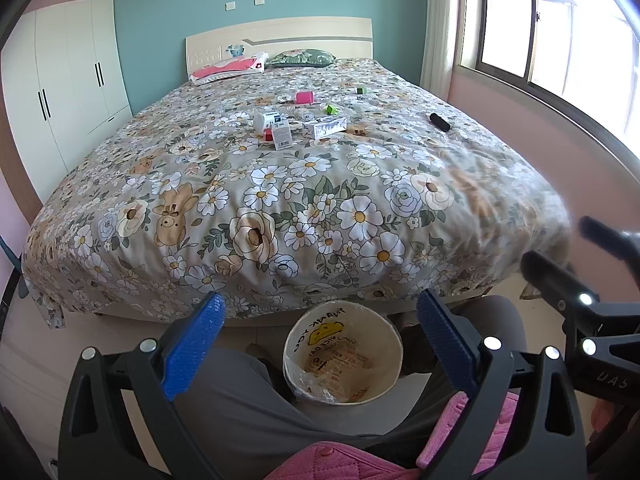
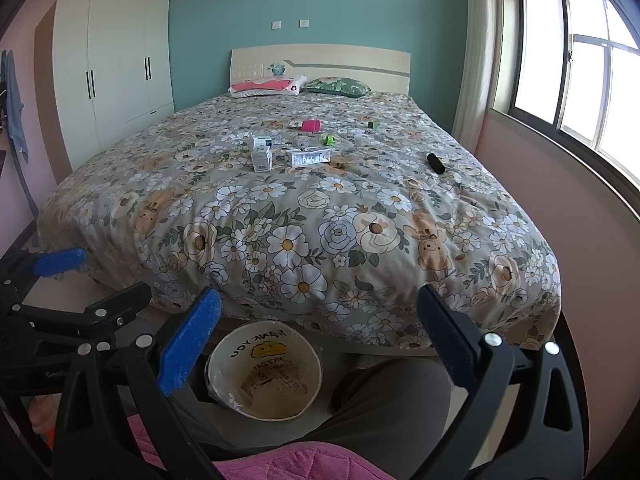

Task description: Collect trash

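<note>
Trash lies mid-bed on the flowered cover (image 1: 256, 208): two white boxes (image 1: 266, 118) (image 2: 262, 160), a long white carton (image 1: 329, 126) (image 2: 310, 157), a pink cup (image 1: 305, 97) (image 2: 311, 125), small green pieces (image 1: 331, 109) (image 2: 329, 140) and a black cylinder (image 1: 440, 122) (image 2: 436, 163). A round bin (image 1: 394, 340) (image 2: 316, 360) with a printed bag liner stands on the floor at the foot of the bed, between a person's knees. My left gripper (image 1: 320, 296) (image 2: 100, 276) and right gripper (image 2: 320, 292) (image 1: 560, 244) hover above the bin, both open and holding nothing, far from the trash.
A white wardrobe (image 1: 68, 88) stands left of the bed, and two pillows (image 1: 228, 66) lie at the headboard. A window (image 2: 580, 80) and pink wall run close along the bed's right side. Grey trouser legs (image 1: 240, 400) and pink quilted cloth (image 1: 340, 460) fill the foreground.
</note>
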Action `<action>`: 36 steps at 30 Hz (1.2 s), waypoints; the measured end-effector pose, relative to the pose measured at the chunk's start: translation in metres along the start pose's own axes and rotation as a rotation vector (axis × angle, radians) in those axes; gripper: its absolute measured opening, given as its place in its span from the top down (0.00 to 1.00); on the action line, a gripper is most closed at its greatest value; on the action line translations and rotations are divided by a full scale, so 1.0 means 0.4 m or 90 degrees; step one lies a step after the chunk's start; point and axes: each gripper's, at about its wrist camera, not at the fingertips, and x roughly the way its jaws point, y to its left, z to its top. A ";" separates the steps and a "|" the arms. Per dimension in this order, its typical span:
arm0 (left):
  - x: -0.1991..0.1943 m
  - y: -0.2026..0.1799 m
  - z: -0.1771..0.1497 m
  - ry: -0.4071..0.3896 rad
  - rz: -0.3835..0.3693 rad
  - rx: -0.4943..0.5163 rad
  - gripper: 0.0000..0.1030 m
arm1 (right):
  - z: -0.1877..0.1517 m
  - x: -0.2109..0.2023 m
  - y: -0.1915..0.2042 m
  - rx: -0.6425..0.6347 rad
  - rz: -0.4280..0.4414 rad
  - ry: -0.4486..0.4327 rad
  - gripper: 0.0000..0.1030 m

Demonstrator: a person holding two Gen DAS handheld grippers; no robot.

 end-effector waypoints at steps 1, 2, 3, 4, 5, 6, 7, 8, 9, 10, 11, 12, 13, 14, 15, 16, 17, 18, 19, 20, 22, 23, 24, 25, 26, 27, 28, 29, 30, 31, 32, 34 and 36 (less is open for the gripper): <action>0.001 0.000 -0.001 0.001 0.000 -0.001 0.05 | 0.001 0.000 -0.001 0.000 0.000 -0.001 0.06; 0.002 0.002 -0.003 0.001 -0.001 -0.001 0.05 | 0.001 0.000 0.000 0.000 -0.001 0.000 0.06; 0.003 0.002 -0.003 0.001 -0.001 -0.001 0.05 | 0.001 0.000 0.001 0.000 0.000 0.000 0.06; 0.003 0.002 -0.003 0.001 -0.001 -0.001 0.05 | 0.001 0.000 0.000 0.000 0.000 0.001 0.06; 0.005 0.002 -0.004 0.001 0.000 -0.001 0.05 | 0.000 0.001 0.001 0.001 0.000 0.001 0.07; 0.005 0.002 -0.004 0.002 0.000 -0.001 0.05 | -0.001 0.002 0.002 0.001 0.001 0.002 0.07; 0.003 0.002 -0.003 0.002 -0.001 -0.001 0.05 | 0.000 0.003 0.001 0.001 0.001 0.003 0.07; 0.003 0.001 -0.004 0.002 0.000 0.000 0.05 | -0.002 0.004 0.003 0.001 0.000 0.004 0.07; 0.004 0.002 -0.005 0.002 -0.001 0.000 0.05 | -0.001 0.005 0.002 0.001 0.001 0.004 0.06; 0.003 0.002 -0.005 0.002 -0.001 0.000 0.05 | -0.003 0.004 0.003 0.001 0.000 0.003 0.06; 0.003 0.002 -0.005 0.001 0.000 -0.001 0.05 | -0.004 0.004 0.003 0.000 0.000 0.003 0.06; 0.004 0.002 -0.006 0.001 0.000 -0.001 0.05 | -0.004 0.004 0.003 0.000 0.001 0.003 0.06; 0.004 0.002 -0.004 0.002 -0.001 0.000 0.05 | -0.003 0.004 0.003 0.000 0.001 0.003 0.06; 0.004 0.001 -0.004 0.002 -0.001 0.000 0.05 | -0.003 0.004 0.003 0.000 0.000 0.003 0.06; 0.004 0.001 -0.005 0.003 -0.001 0.000 0.05 | -0.003 0.004 0.003 0.000 0.000 0.003 0.06; 0.005 0.000 -0.006 0.003 -0.001 0.000 0.05 | -0.003 0.004 0.004 0.000 0.000 0.003 0.06; 0.006 -0.001 -0.007 0.004 -0.001 0.001 0.05 | -0.003 0.004 0.004 0.001 0.001 0.003 0.06; 0.006 -0.001 -0.009 0.004 -0.001 0.001 0.05 | -0.005 0.005 0.003 0.001 0.001 0.004 0.06; 0.007 -0.002 -0.008 0.004 0.000 0.001 0.05 | -0.005 0.005 0.003 0.001 0.001 0.005 0.06; 0.007 -0.002 -0.009 0.003 0.000 0.001 0.05 | -0.007 0.007 0.003 0.001 0.001 0.005 0.07; 0.007 -0.001 -0.008 0.004 -0.001 0.001 0.05 | -0.011 0.009 0.003 0.001 0.001 0.005 0.06; 0.007 -0.001 -0.007 0.004 -0.001 0.001 0.05 | -0.010 0.009 0.004 0.001 0.001 0.005 0.06; 0.007 -0.001 -0.008 0.005 -0.001 0.001 0.05 | -0.010 0.009 0.003 0.001 0.001 0.005 0.07; 0.006 -0.001 -0.008 0.004 -0.001 0.001 0.05 | -0.010 0.009 0.003 0.001 0.001 0.005 0.07; 0.007 -0.001 -0.009 0.004 -0.001 0.001 0.05 | -0.009 0.009 0.003 0.001 0.001 0.005 0.07; 0.007 -0.002 -0.008 0.004 -0.001 0.002 0.05 | -0.009 0.009 0.003 0.001 0.001 0.006 0.07; 0.007 -0.001 -0.008 0.004 -0.001 0.001 0.05 | -0.010 0.009 0.003 0.001 0.001 0.006 0.07; 0.007 -0.001 -0.009 0.004 -0.001 0.002 0.05 | -0.009 0.009 0.003 0.001 0.001 0.006 0.06; 0.007 -0.001 -0.008 0.004 -0.001 0.002 0.05 | -0.009 0.009 0.003 0.001 0.001 0.006 0.06; 0.007 -0.001 -0.008 0.004 -0.001 0.001 0.05 | -0.010 0.009 0.003 0.002 0.001 0.006 0.06; 0.007 -0.001 -0.009 0.004 0.000 0.001 0.05 | -0.010 0.009 0.003 0.001 0.001 0.006 0.06; 0.007 -0.001 -0.009 0.004 0.000 0.001 0.05 | -0.010 0.009 0.003 0.001 0.001 0.006 0.07; 0.007 -0.001 -0.009 0.005 -0.001 0.002 0.05 | -0.010 0.009 0.003 0.001 0.002 0.006 0.06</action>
